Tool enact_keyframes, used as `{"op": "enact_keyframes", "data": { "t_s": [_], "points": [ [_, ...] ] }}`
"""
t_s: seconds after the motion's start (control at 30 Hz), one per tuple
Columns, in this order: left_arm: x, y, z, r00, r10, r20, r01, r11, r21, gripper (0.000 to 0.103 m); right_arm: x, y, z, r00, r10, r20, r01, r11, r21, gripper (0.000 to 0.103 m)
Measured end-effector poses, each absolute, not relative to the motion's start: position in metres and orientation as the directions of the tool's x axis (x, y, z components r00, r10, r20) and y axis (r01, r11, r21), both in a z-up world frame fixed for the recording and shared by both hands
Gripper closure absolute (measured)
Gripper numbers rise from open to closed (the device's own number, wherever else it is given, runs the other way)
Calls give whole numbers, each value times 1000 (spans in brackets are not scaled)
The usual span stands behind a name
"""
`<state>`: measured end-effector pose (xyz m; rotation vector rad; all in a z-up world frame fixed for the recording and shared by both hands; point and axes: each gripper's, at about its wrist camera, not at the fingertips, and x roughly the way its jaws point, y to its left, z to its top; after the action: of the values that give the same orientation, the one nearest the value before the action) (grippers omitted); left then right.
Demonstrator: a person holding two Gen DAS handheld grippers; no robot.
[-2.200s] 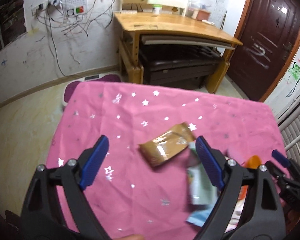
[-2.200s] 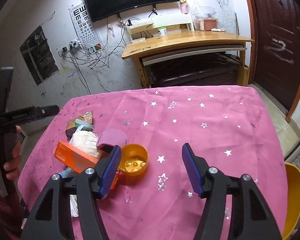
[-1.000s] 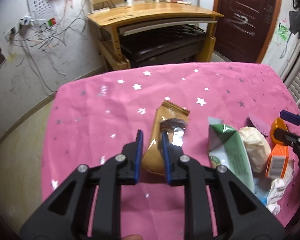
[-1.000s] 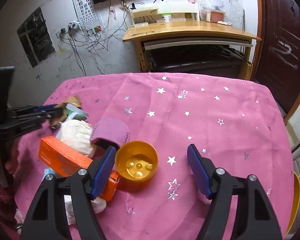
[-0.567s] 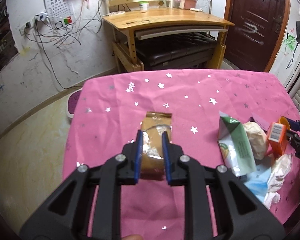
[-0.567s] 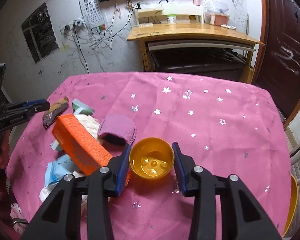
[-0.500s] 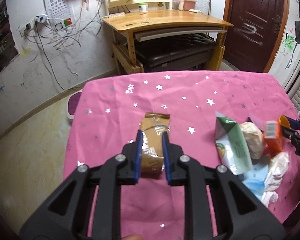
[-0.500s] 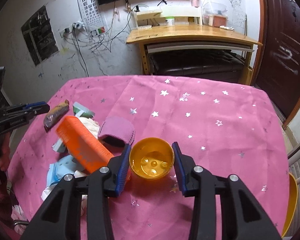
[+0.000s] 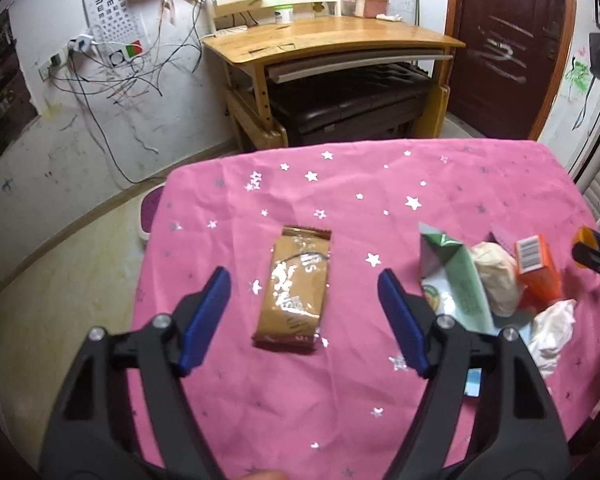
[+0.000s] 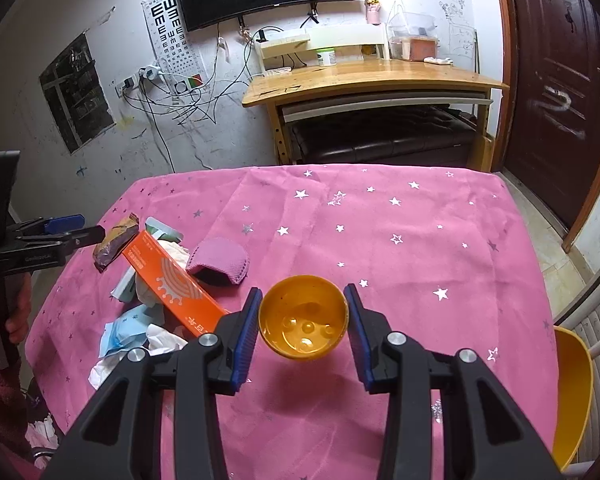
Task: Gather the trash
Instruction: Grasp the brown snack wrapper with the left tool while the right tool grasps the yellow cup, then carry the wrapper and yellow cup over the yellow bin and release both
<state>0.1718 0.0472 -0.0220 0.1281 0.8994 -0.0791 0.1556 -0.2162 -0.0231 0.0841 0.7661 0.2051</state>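
The left gripper (image 9: 304, 312) has just been opening and its jaws stand wide apart above the brown snack wrapper (image 9: 296, 290), which lies flat on the pink star-printed cloth of the desk (image 9: 440, 184), between the blue pads (image 9: 206, 316) without touching them. Just right of it sits a heap of trash: a green-and-white packet (image 9: 458, 280), a cream wad of paper (image 9: 496, 278), an orange carton (image 9: 538, 266), white crumpled tissue (image 9: 550, 330) and a light blue scrap (image 9: 473, 382).

The right gripper (image 10: 303, 322) is clamped on a yellow cup (image 10: 303, 318), its pads pressing both sides of the rim; the cup appears raised off the cloth, with its shadow below. Close on its left, the orange carton lies slantwise against the left finger, crowding that side. A small purple knitted piece (image 10: 218, 260) rests just behind the carton.

Beyond the pink cloth stand a wooden study table (image 10: 372, 74), a dark door (image 10: 560, 80), an eye chart (image 10: 172, 36) and tangled wall cables (image 10: 188, 96).
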Motion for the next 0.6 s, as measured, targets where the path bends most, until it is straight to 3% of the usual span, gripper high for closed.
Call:
{"op": "enact_keyframes", "data": {
  "t_s": [0.1,0.3,0.37,0.6],
  "points": [
    [181,47,-33,596,14,-803,115,988,103,46,154,-217,-22,704,216,-676,-154,976,152,68],
    [197,55,-53,557,33,-830,89,991,99,52,150,-220,-21,709,210,-673,-149,978,148,68],
    [198,57,-57,555,15,-832,95,992,82,69,150,-221,-20,712,207,-671,-144,978,149,68],
    [192,51,-49,572,4,-820,95,993,71,84,145,-230,-18,726,199,-658,-126,980,157,68]
  ]
}}
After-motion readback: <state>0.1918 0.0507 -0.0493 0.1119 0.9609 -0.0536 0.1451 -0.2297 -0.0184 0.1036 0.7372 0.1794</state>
